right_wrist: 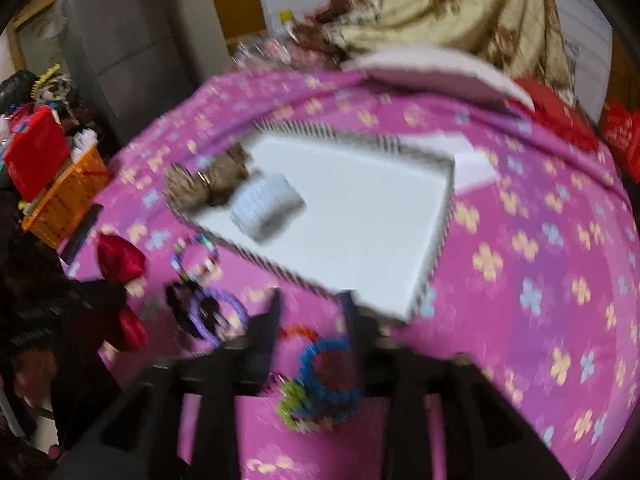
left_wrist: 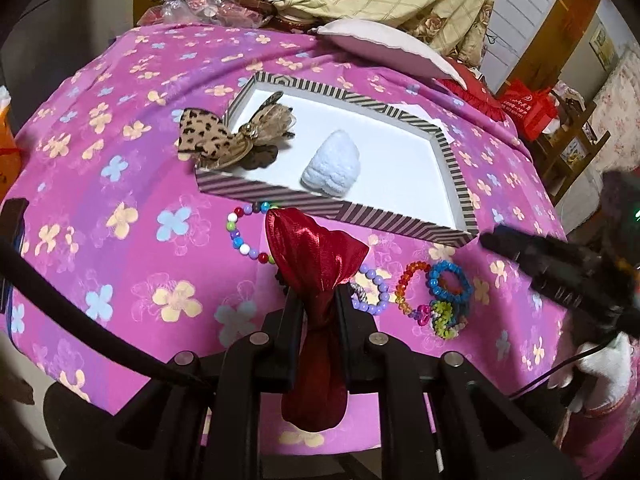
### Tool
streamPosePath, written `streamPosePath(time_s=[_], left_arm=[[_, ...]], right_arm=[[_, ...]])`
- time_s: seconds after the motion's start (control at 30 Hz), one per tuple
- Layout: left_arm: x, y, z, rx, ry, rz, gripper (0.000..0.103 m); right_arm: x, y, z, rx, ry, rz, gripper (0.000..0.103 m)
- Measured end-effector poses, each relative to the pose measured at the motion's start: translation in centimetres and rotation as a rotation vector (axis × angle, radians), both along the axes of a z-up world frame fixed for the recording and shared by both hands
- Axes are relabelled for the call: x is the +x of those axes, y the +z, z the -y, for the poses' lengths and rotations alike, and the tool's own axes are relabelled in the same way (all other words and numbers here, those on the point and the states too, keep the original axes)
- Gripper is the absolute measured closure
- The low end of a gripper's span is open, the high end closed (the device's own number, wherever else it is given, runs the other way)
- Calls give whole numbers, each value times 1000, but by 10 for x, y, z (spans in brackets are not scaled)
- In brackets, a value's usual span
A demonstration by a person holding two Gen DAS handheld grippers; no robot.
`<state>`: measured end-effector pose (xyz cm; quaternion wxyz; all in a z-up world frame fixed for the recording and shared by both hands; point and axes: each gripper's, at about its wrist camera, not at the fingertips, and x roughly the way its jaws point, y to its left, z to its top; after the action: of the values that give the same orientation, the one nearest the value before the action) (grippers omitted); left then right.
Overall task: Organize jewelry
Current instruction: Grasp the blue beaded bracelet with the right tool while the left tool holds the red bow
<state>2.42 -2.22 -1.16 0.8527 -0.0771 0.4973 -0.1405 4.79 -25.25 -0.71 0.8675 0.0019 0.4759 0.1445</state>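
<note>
The right wrist view is smeared throughout by motion blur; bead detail and edges there cannot be resolved. In the left wrist view, the right gripper [left_wrist: 560, 276] is seen only as a dark blurred bar at 3 o'clock, partly cut by the frame edge.

A red satin bow [left_wrist: 316, 264] is clamped between the fingers of the left gripper [left_wrist: 316, 300]; its shiny, creased upper lobe fans out above the tips and its lower lobe hangs below them. Part of the multicoloured bead bracelet [left_wrist: 244, 236] at 10 o'clock of the bow is hidden behind the satin. A lilac bead bracelet [left_wrist: 376, 292] at 3 o'clock of the bow is partly covered too.

The right gripper [right_wrist: 312, 304] is seen with its fingers set apart, held over the blue bead ring [right_wrist: 332, 376]; whether the beads are touched cannot be told. A green bead cluster [right_wrist: 296, 400] lies at the ring's 8 o'clock.

The striped box lid [left_wrist: 328, 204], rectangular with a white floor, lies at 12 o'clock of the bow on the pink floral cloth [left_wrist: 120, 280]. Inside it, a fluffy white scrunchie [left_wrist: 334, 166] sits near the front wall, and a leopard-print bow [left_wrist: 236, 136] with gauzy ribbon overhangs the 9 o'clock rim. A rainbow bead bracelet [left_wrist: 412, 288] lies just beside the blue ring on the cloth.
</note>
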Motion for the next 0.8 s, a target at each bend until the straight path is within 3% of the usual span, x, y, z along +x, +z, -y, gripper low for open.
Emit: streamPosePath(time_s=[0.17,0.27,0.43,0.53,0.8], left_arm=[[0,-8,-1,-3,6,-30,80],[-1,-9,-1,-3,7,-30,80],[-2,-8,0,-3,5,-28,80],[-4,-9,0,0,6,-28,80],[-3,-5,-4,0,18,-31,80]], right_arm=[[-4,-46,18,-60,-51,-91,58],[-5,-64,27,-64,-74,-121,68],[-7,-66,20,-78,-37,-99,75],[-4,-75,16,-126,-35,-104,90],[-9,-31,17,-92,-32,-63,91]])
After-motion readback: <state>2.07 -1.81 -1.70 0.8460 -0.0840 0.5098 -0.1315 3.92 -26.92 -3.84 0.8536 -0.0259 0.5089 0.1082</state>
